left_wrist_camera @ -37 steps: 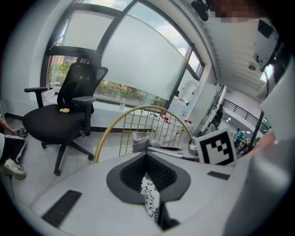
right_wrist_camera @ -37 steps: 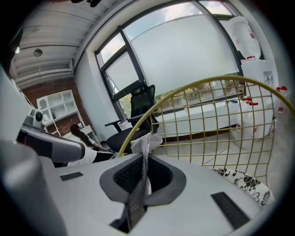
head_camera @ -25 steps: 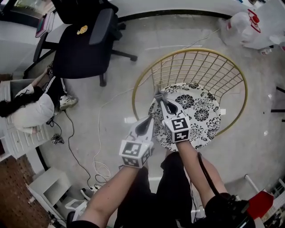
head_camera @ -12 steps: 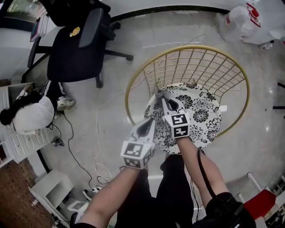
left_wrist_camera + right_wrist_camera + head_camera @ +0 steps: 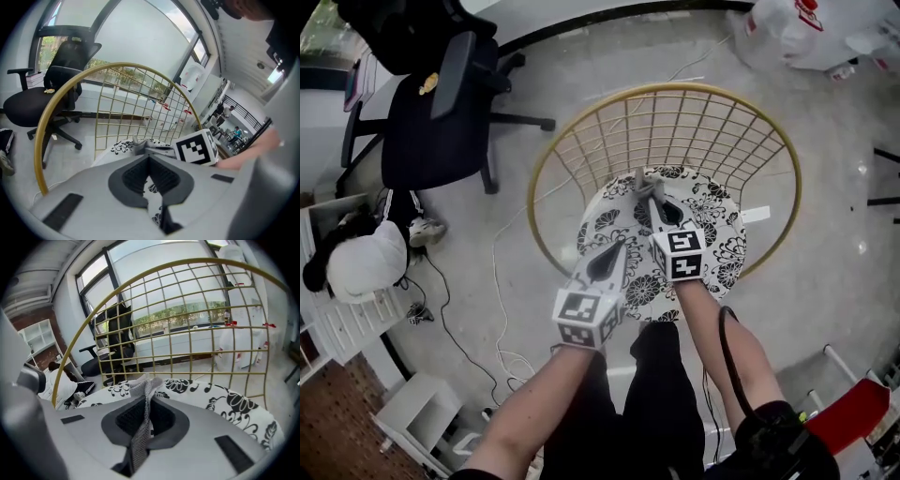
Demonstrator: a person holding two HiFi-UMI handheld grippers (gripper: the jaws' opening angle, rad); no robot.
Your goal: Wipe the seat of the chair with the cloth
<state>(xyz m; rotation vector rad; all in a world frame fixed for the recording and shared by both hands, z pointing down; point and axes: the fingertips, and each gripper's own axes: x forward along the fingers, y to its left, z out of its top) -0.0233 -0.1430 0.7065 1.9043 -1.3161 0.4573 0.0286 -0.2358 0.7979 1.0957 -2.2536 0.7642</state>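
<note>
The gold wire chair (image 5: 670,86) has a round white seat cushion (image 5: 712,211) with black flowers. My right gripper (image 5: 642,183) is over the back middle of the seat, shut on a grey knitted cloth (image 5: 140,427). The cloth runs between the jaws and bunches at the tips (image 5: 145,383) against the cushion (image 5: 234,404). My left gripper (image 5: 622,242) hovers over the front left of the seat, shut, with nothing in it. The left gripper view shows its closed tips (image 5: 149,157), the right gripper's marker cube (image 5: 198,146) and the cloth (image 5: 138,143) beyond.
A black office chair (image 5: 431,122) stands at the back left. A person in white (image 5: 356,267) sits on the floor at the left. Cables (image 5: 502,309) trail on the floor. White plastic bags (image 5: 825,28) lie at the back right, and a white shelf (image 5: 412,412) stands at the lower left.
Both grippers now sit further in over the cushion, away from its left edge. The right gripper still holds the cloth on the seat. The head view has shifted.
</note>
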